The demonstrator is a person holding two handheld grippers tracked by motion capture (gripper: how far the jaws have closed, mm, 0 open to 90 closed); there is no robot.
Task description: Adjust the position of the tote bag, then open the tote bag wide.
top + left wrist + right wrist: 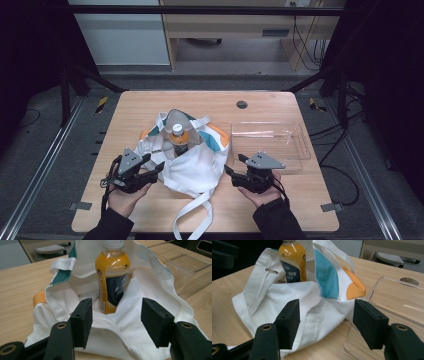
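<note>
The white tote bag (192, 165) lay mid-table with the orange drink bottle (179, 138) standing upright inside it. The left gripper (154, 167), palm-cradled from below, sat left of the bag, the right gripper (233, 165) right of it; both jaws stood wide, holding nothing.

White-teal-orange bag (192, 165), orange bottle (179, 140)

- tote bag (197, 160) was soft matt white cloth
- bottle (112, 277) looked like glossy clear plastic
- tabletop (140, 107) was smooth pale wood
- tray (280, 145) was shiny see-through plastic
</note>
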